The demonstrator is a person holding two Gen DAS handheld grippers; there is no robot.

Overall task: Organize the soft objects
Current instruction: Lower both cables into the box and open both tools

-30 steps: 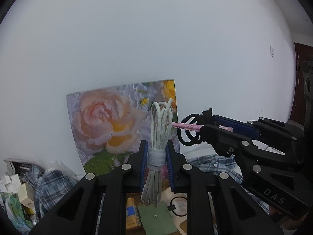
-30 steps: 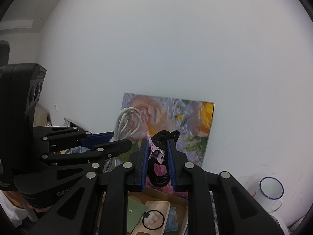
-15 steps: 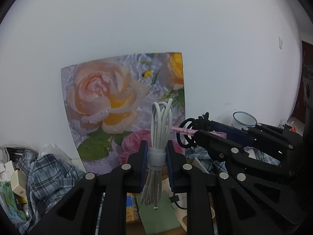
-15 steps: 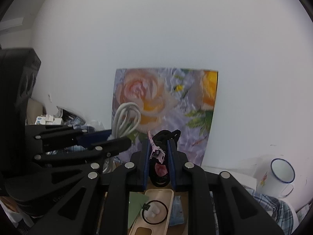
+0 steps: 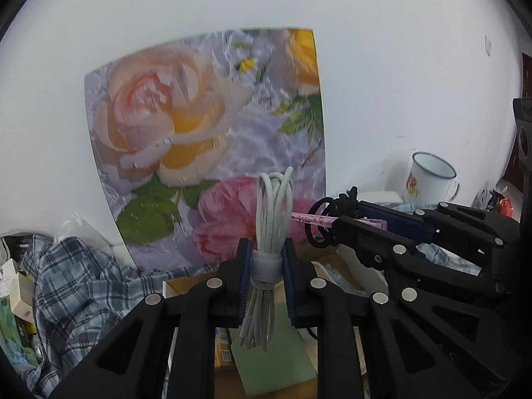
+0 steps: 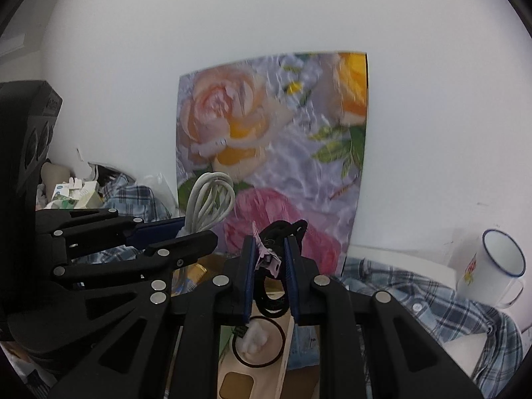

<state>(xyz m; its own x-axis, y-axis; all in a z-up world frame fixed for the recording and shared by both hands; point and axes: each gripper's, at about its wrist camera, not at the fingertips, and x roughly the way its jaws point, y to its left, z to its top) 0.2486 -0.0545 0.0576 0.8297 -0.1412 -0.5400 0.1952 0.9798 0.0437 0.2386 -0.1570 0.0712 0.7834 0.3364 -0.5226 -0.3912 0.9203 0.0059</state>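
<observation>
both grippers have dropped and tipped down since a second ago, so the rose picture (image 5: 206, 139) fills more of each view and the enamel mug (image 6: 492, 266) has come into sight on the right.

nearest in, the left gripper (image 5: 266, 266) is pinching a tied bundle of pale cable (image 5: 269, 232) right at its wrap band, loops standing up and plug ends dangling. the right gripper (image 6: 270, 262) is clamped on a black cord loop (image 6: 282, 232) with a pink clip (image 6: 266, 259) on it. both bundles hang in the air above a cardboard box (image 5: 186, 286).

below the right one sits a tan tray (image 6: 252, 365) with a black ring and something white in it; a green card (image 5: 276, 349) lies under the left. plaid cloth (image 5: 66, 282) is piled either side.

probably a set-down coming. best bet: lower straight, keep the dangling ends clear of the box edge, and don't spread the jaws until the bundle rests on something. which slot each goes in, can't tell.
</observation>
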